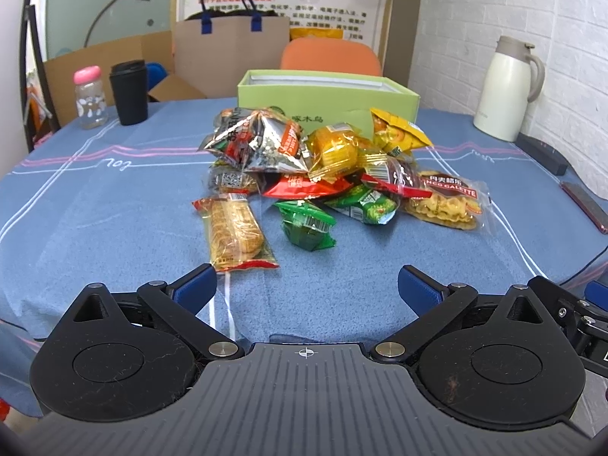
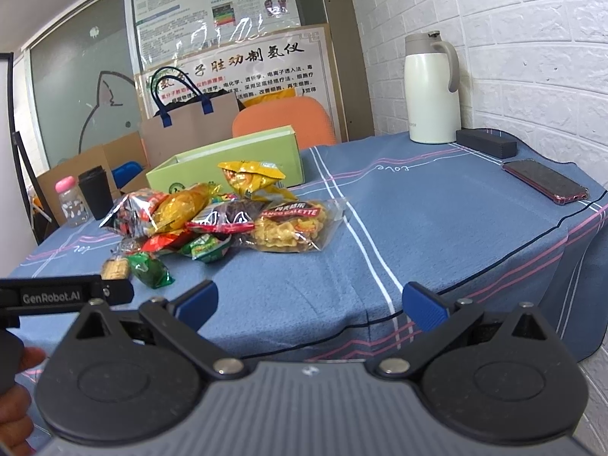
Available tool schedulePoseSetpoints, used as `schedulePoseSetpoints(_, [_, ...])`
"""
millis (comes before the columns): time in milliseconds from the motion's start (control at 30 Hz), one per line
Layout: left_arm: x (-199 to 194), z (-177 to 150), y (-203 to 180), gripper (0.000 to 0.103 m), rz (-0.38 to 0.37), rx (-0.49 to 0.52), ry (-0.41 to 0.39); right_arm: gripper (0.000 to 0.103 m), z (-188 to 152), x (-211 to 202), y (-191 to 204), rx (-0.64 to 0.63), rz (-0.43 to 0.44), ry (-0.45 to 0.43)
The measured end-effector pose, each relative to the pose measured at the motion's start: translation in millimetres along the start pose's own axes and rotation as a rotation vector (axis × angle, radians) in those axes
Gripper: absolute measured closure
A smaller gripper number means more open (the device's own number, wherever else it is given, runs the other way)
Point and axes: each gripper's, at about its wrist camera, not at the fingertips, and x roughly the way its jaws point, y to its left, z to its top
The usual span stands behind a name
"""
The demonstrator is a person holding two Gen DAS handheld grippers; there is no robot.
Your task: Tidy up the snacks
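While both grippers hang near the table edge, the snack pile (image 1: 323, 174) sits mid-table on the blue tablecloth (image 1: 95, 205), just in front of an open green box (image 1: 326, 95). Readable print: "GALETTE" on the clear waffle-cookie bag (image 2: 292, 228), "love" stitched on the cloth, "GenRobot.AI" on the left gripper's body at the left edge of the right view. Box contents are hard to see, possibly nothing. Pile is mixed: silver, yellow, red and green wrappers. A long cracker pack (image 1: 235, 231) and a green candy pack (image 1: 306, 226) lie nearest. Left gripper (image 1: 307, 283) jaws spread wide, holding nothing. Right gripper (image 2: 309, 300) same, apart and bare. White thermos jug (image 2: 431, 91), black cup (image 1: 129, 91), pink-capped bottle (image 1: 89, 95) and phone (image 2: 545, 182) stand around.
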Motion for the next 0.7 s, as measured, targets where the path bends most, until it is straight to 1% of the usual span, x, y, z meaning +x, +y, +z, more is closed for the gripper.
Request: schedulePoseSetpoints(700, [3.4,-3.1,0.3,0.011,-0.010,-0.002,0.017,0.000,-1.3,2.9,3.2,-0.013,0.002,0.008])
